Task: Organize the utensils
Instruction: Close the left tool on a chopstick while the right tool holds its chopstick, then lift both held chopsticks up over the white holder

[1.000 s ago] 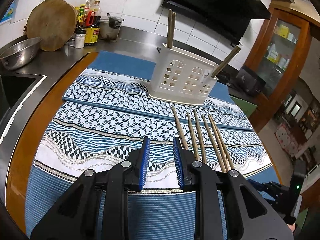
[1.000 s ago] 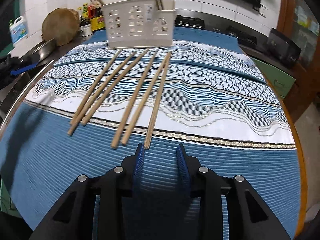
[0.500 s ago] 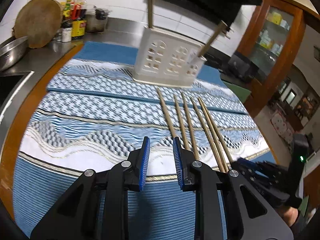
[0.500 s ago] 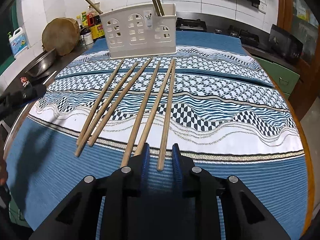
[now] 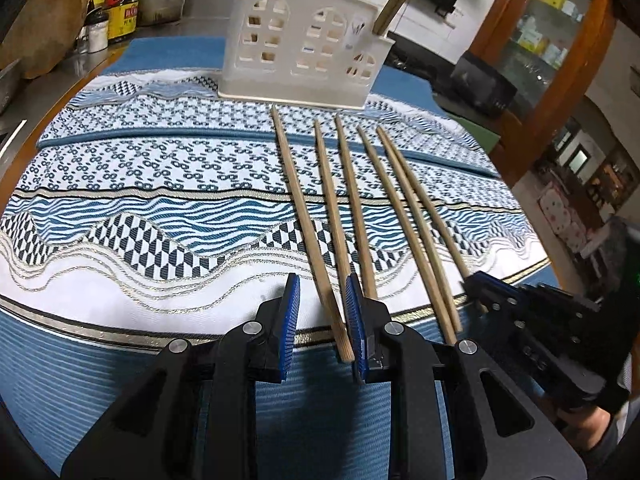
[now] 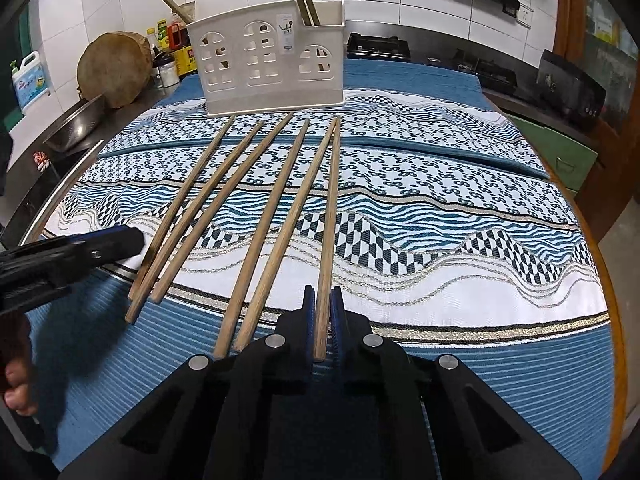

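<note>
- Kitchen counter [image 6: 120, 108] of steel runs along a white tiled wall, and a blue patterned cloth [image 6: 440, 216] covers the work surface in front of it.
- At the cloth's far edge stands a white perforated utensil holder [image 6: 272, 64] with a few chopsticks leaning upright in it.
- Six loose wooden chopsticks [image 6: 224, 200] lie on the cloth in a fan, their thin tips near the holder's base and their thick ends toward the cameras.
- Right gripper [image 6: 322, 312] is clenched on the butt end of the rightmost chopstick [image 6: 330, 216]; both blue pads press against its sides, and the stick still lies along the cloth.
- Left gripper [image 5: 322, 304] hangs low over the leftmost chopstick [image 5: 304, 216], its jaws parted with that stick's thick end between them, near the right pad; whether the pad touches it cannot be told.
- Behind the cloth on the left sit a round wooden chopping block [image 6: 114, 70], sauce bottles [image 6: 176, 48] and a metal colander [image 6: 76, 124].
- A dark stove [image 6: 378, 46] sits behind the holder.
</note>
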